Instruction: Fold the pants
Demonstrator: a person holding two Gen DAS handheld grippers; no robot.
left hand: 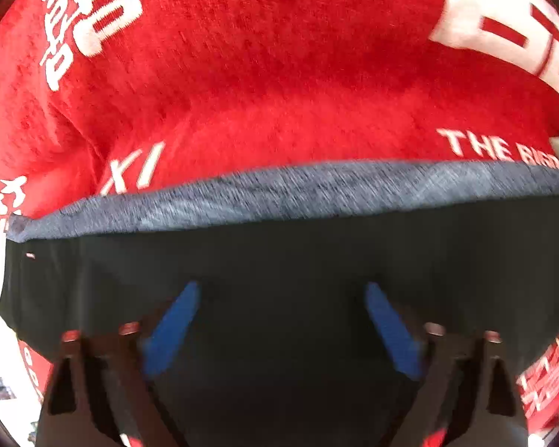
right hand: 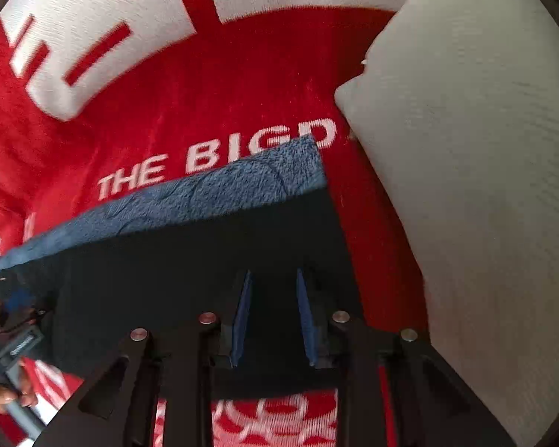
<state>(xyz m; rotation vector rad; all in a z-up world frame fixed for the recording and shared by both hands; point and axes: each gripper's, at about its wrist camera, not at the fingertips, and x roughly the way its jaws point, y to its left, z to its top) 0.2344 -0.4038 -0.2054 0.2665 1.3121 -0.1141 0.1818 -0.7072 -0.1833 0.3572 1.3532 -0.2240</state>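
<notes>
The black fabric pants [left hand: 279, 260] lie flat on the red plush blanket with white lettering [left hand: 261, 56], folded so that a band of fuzzy blue-grey fleece lining [left hand: 298, 190] shows along their far edge. From my right wrist view the pants' right corner [right hand: 316, 149] sits over the words "THE BIG". A pale grey ribbed cushion [right hand: 484, 186] rests on the blanket just beside that corner. My left tongs [left hand: 281, 290] hang over the dark cloth with their blue pads wide apart. My right tongs [right hand: 272, 275] are narrowly parted above the pants, gripping nothing.
</notes>
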